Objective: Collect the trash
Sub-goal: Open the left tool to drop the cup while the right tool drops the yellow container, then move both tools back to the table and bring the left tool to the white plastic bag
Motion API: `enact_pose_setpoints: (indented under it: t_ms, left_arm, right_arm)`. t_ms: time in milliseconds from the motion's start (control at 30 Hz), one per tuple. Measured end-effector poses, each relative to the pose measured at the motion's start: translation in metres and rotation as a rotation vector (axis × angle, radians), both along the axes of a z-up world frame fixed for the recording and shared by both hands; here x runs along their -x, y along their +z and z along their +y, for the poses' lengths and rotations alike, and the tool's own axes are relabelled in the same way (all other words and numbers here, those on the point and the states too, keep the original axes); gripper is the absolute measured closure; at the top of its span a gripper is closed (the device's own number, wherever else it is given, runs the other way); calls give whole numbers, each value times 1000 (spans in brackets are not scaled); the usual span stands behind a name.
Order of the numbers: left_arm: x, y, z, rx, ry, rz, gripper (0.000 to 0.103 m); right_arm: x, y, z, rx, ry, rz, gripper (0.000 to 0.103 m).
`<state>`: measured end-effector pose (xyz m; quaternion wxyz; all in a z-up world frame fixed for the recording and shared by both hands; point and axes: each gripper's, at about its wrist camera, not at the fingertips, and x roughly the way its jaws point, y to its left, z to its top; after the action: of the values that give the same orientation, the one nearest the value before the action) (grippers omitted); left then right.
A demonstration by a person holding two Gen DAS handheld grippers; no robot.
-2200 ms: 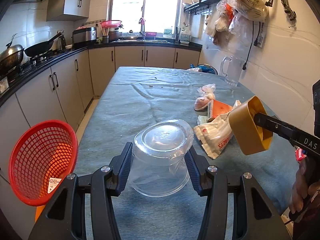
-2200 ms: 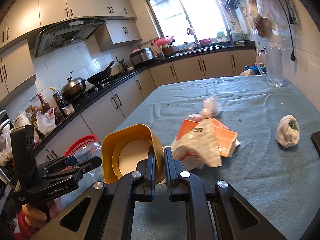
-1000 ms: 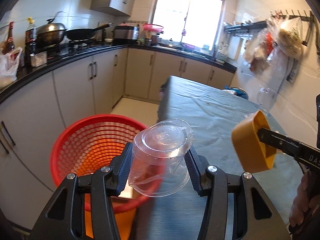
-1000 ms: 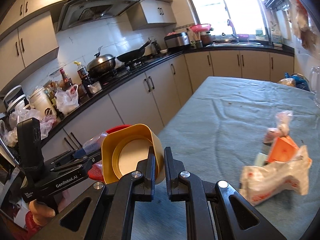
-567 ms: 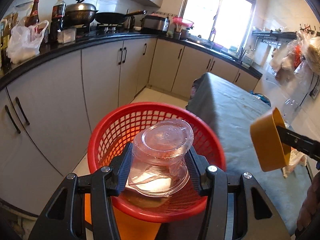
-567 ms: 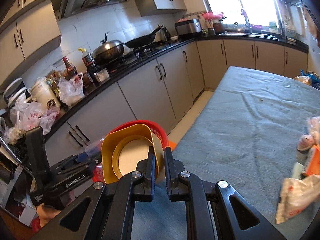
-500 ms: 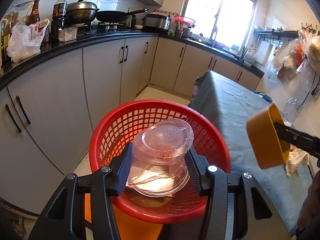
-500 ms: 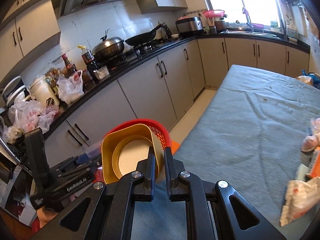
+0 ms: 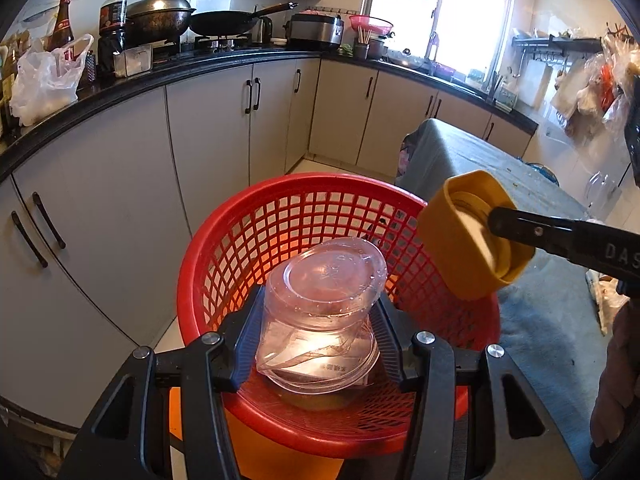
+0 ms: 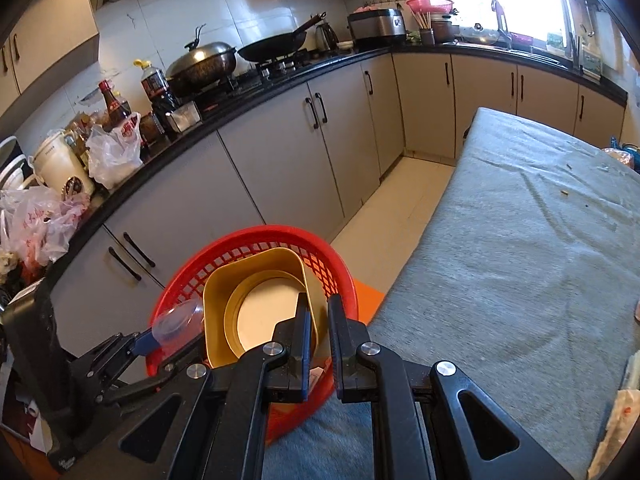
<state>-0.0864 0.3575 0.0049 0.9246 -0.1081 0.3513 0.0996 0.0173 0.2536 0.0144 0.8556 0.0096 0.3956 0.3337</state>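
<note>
A: Left gripper (image 9: 320, 336) pads clamped on the sides of a clear plastic tub (image 9: 322, 312), flat base facing away, open mouth toward the camera. Right gripper (image 10: 319, 334) pinched almost shut on the rim of a yellow plastic container (image 10: 256, 304).

B: Changed since a second ago?

A: Swung off the grey-clothed table (image 10: 520, 248); red mesh basket (image 9: 328, 200), then half out at the left, now squarely under the tub. Yellow container now at the basket's near-right rim, partly over it in the right wrist view.

B: Meaning for the task?

A: Carry likely done; release next, tub first. Yellow one may need a little more reach inward, or risk catching the rim.

B: Orientation?

A: Tub's long axis roughly along the fingers, tilted downward into the basket. Yellow container's mouth facing back along the right fingers, base toward the basket.
</note>
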Motion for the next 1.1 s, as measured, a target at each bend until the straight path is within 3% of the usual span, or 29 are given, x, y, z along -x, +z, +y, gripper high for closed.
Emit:
enact_pose_setpoints:
  t_ms: [433, 567, 633, 1100]
  left_arm:
    - [-1, -3, 4, 3, 4, 6, 50]
    - [0, -3, 4, 5, 10, -1, 42]
    - [2, -3, 5, 9, 11, -3, 42]
    - [12, 10, -3, 4, 5, -30, 42]
  right_arm:
    - [-2, -6, 7, 29, -4, -4, 91]
    - [-1, -5, 8, 23, -1, -2, 91]
    - [0, -4, 8, 15, 2, -4, 86]
    - [15, 13, -20, -52, -15, -16, 86]
